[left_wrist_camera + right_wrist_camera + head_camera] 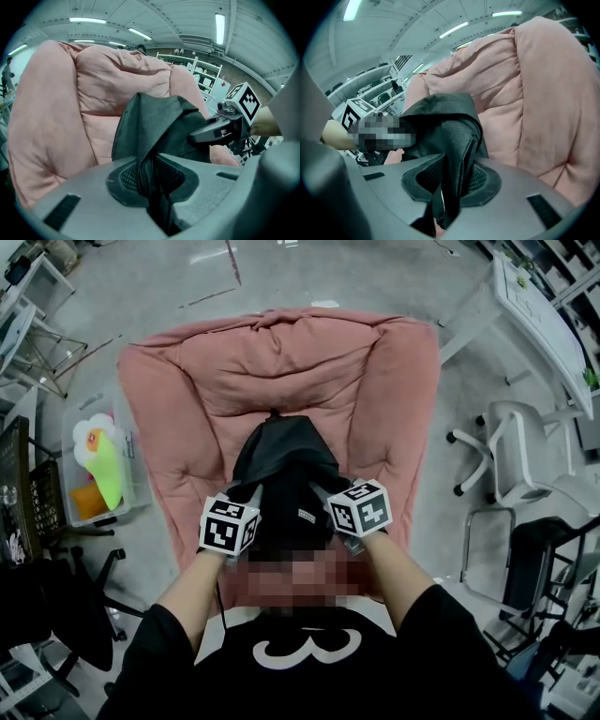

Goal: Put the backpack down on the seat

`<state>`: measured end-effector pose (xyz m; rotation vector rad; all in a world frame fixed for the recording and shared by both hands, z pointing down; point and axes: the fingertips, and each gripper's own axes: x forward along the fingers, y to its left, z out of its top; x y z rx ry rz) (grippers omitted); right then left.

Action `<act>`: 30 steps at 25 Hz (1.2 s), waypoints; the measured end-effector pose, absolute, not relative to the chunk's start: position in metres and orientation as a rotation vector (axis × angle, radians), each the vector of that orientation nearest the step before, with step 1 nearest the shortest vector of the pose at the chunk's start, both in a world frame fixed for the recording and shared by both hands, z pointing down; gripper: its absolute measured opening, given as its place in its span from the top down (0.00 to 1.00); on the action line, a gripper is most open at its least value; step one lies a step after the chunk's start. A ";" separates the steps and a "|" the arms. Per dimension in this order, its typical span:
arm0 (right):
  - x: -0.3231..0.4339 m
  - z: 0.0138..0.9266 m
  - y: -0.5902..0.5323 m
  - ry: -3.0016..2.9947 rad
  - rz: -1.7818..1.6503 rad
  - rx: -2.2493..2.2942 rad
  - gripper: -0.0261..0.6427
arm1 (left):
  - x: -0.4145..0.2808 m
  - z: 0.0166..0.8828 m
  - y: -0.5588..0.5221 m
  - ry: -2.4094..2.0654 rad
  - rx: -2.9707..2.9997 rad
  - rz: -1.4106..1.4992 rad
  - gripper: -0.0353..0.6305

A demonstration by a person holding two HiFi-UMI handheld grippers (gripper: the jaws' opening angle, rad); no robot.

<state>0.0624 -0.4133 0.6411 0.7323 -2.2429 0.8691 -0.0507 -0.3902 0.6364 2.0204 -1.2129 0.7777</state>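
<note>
A black backpack (286, 474) rests on the seat of a big pink padded lounge chair (281, 362), with its top held up by both grippers. My left gripper (251, 491) is shut on a fold of the pack's fabric and zip (154, 122); in the left gripper view the cloth is pinched tight between the pads (150, 183). My right gripper (319, 491) has the mesh shoulder strap (457, 140) hanging between its jaws (447, 187), with a gap showing beside the strap. The pack's lower half is hidden behind the grippers and arms.
A clear plastic bin (94, 470) with bright toys stands left of the chair. White office chairs (516, 456) and a white table (539, 315) are at the right. A black swivel chair (56, 615) stands at the near left.
</note>
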 end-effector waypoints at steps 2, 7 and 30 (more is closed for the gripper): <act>0.064 0.642 -0.416 -2.236 0.876 0.738 0.82 | -0.055 0.640 -0.394 -1.224 1.989 0.752 0.88; 0.067 0.643 -0.412 -2.229 0.879 0.761 0.64 | -0.067 0.642 -0.390 -1.231 1.928 0.670 0.70; 0.070 0.462 -0.259 -2.644 1.020 0.768 0.70 | -0.055 0.485 -0.250 -1.203 2.070 0.238 0.59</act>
